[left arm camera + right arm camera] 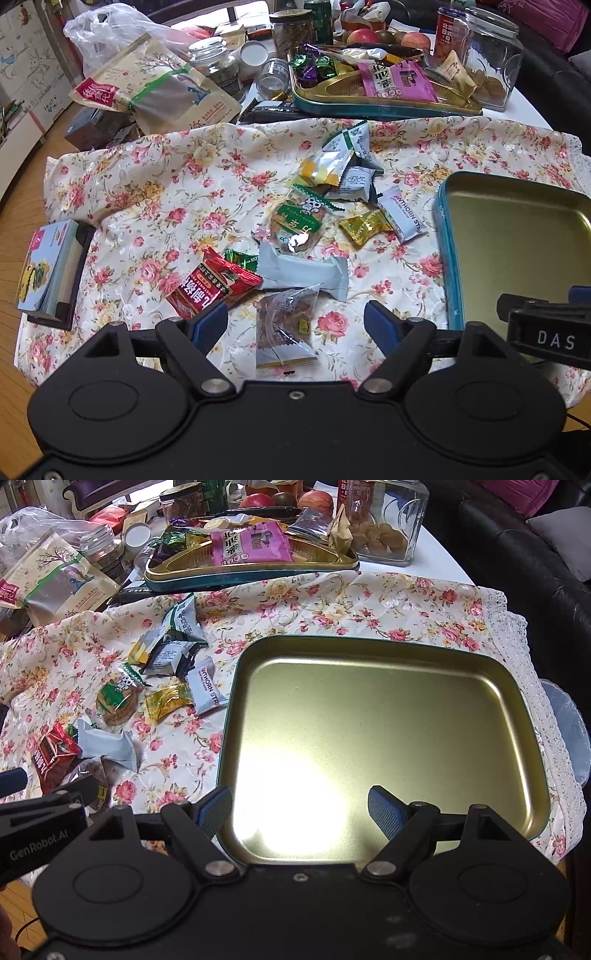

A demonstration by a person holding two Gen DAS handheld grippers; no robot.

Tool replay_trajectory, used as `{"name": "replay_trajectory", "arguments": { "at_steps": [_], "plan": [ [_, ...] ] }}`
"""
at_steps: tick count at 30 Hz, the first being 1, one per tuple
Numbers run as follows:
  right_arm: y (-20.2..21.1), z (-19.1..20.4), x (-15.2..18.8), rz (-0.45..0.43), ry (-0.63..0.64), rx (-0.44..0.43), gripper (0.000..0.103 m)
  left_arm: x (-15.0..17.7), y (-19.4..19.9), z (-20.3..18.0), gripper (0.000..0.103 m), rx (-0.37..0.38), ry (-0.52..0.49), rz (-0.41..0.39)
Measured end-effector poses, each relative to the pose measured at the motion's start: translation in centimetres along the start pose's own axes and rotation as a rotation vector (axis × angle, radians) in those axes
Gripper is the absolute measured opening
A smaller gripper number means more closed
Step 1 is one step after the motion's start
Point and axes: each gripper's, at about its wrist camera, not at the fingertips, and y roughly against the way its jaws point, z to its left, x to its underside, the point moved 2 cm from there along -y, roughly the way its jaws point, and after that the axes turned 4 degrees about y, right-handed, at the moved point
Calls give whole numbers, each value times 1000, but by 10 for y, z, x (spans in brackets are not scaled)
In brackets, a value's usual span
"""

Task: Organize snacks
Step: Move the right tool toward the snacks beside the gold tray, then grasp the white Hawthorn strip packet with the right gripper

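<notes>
Directly ahead of the left gripper [295, 325], a clear packet [286, 334] with a brown snack lies on the floral cloth [129, 192], between the two spread blue fingers and touched by neither. Just beyond it sit a grey packet [303, 273] and, to its left, a red packet [210, 284]; farther out are a round biscuit [295, 225], a yellow candy [364, 226] and a white strip [400, 212]. The empty tin [388, 716] lies to the right of this scatter, on the same cloth. The right gripper [301, 812] hangs over the tin's near edge, fingers wide apart and holding nothing. A second tin [251, 568] filled with snacks stands at the far side.
</notes>
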Motion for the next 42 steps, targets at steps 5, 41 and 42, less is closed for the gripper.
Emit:
{"name": "replay_trajectory", "arguments": {
  "at_steps": [5,41,42],
  "plan": [
    [-1,1,-1,-3,8,14,84,-1,1,1,81,-10,5,-14],
    [-15,23,-102,-29,79,124,95,-90,15,91,80,-111,140,-93],
    [-18,23,-111,-32,66,105,93,-91,16,91,80,-108,134,-97]
  ]
}}
